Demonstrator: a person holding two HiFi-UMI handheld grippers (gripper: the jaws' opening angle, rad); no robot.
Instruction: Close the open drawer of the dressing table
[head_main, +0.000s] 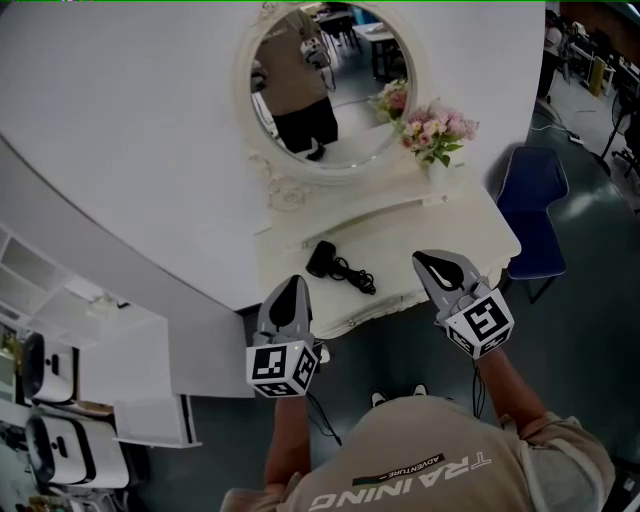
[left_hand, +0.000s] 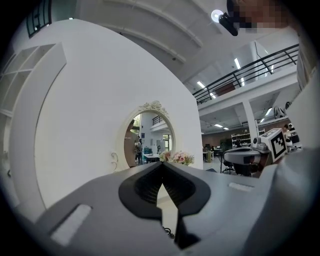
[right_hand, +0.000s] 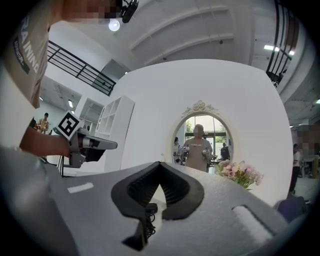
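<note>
The white dressing table (head_main: 470, 225) stands against a curved white wall, with an oval mirror (head_main: 330, 85) above it. Its scalloped front edge (head_main: 385, 308) runs between my two grippers, and I cannot make out a drawer sticking out from it. The left gripper (head_main: 293, 284) hangs over the table's front left corner with its jaws closed together and nothing in them. Over the front right part, the right gripper (head_main: 426, 259) is also shut and empty. In the gripper views, the left gripper (left_hand: 162, 166) and the right gripper (right_hand: 160, 166) both point at the mirror.
A black device with a coiled cord (head_main: 335, 265) lies in the middle of the tabletop. A vase of pink flowers (head_main: 437, 132) stands at its back right. To the right of the table is a blue chair (head_main: 535, 215), and a white shelf unit (head_main: 100, 350) is on the left.
</note>
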